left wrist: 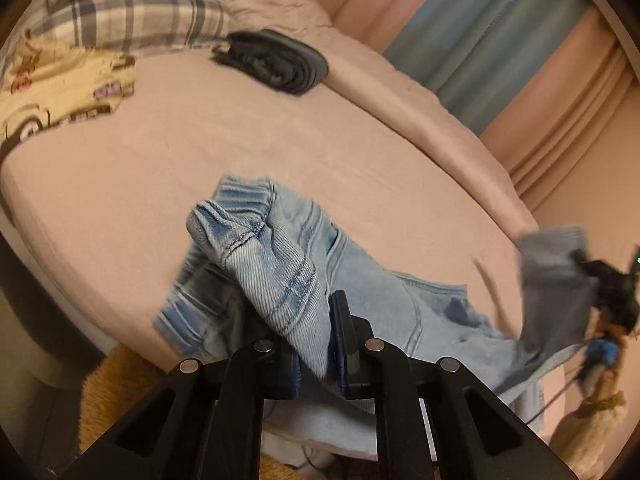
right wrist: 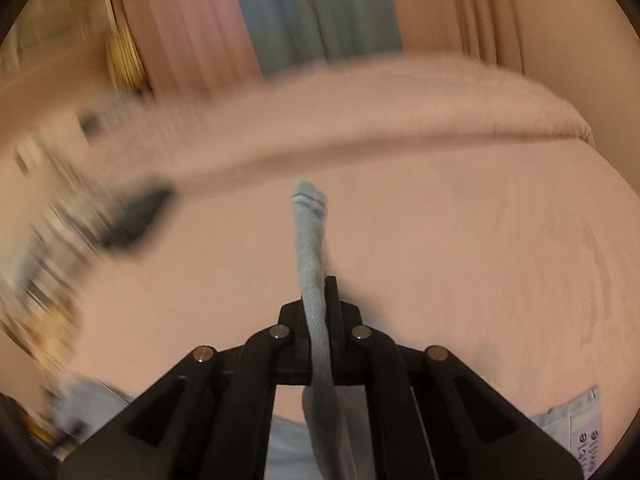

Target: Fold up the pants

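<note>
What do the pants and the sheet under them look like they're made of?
Pants: pale blue denim, likely cotton, washed and faded; diagonal twill ribs and doubled topstitched seams show. Bed sheet: matte pink woven fabric, smooth, with soft creases; the fibre can't be told.

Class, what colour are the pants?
Light blue denim pants, best seen in the left wrist view.

Pale ribbed denim pants (left wrist: 280, 272), smooth matt pink bedsheet (left wrist: 240, 128), matt black plastic tongs (left wrist: 316, 344)
</note>
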A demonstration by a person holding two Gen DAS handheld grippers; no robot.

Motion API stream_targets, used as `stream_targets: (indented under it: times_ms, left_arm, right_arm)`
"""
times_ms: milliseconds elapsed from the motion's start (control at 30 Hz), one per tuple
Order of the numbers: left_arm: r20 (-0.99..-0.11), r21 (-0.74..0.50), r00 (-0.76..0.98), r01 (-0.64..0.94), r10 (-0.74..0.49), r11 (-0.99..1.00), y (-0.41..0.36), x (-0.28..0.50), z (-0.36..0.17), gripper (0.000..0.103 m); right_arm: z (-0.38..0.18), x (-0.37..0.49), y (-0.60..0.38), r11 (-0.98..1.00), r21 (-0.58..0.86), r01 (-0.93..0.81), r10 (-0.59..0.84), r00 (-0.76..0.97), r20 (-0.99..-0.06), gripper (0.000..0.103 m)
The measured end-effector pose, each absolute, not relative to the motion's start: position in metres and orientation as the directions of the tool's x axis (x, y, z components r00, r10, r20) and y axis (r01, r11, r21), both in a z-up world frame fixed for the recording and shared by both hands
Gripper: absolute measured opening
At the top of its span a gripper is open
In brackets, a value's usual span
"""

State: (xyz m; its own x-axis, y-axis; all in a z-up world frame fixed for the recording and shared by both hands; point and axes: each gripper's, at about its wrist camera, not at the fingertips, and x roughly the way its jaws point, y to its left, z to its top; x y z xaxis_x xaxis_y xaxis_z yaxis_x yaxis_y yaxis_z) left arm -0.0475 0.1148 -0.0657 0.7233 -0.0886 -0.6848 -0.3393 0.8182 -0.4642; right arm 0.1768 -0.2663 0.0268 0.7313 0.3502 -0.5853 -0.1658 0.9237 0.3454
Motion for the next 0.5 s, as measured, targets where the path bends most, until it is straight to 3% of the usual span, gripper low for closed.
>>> stream_targets:
  times_ms: [100,167,300,400,500]
  left_arm:
    - [-0.743,-0.373,0.667,-0.346,-0.054,0.861,0.110,-0.046,-0.077,0.013]
    - [-0.765,-0.343,0.643,-0.349,-0.043,0.872,0.107,-0.046,-0.087,0.013]
    - [-0.798,-0.357,0.598,-0.364,-0.078,0.860,0.112,-0.046,-0.099,0.014]
    - [-0.807,-0.338,0.587,-0.358,-0.071,0.870,0.111,-0.041,-0.094,0.013]
    - [-0.815,-0.318,0.577,-0.370,-0.052,0.873,0.108,-0.040,-0.093,0.013]
  right_arm:
    - [0.053,0.125,-0.321,0.882,0.457,-0.116,0.338,0.831,-0.441,0.004]
    - [0.041,0.084,-0.356,0.877,0.479,-0.029,0.261,0.867,-0.425,0.004]
    - [-0.028,0.030,-0.409,0.884,0.407,0.231,0.060,0.807,-0.588,0.004]
    - [-0.084,0.006,-0.434,0.849,0.406,0.338,0.051,0.712,-0.701,0.004]
    - [-0.107,-0.008,-0.444,0.825,0.424,0.374,0.061,0.687,-0.724,0.004]
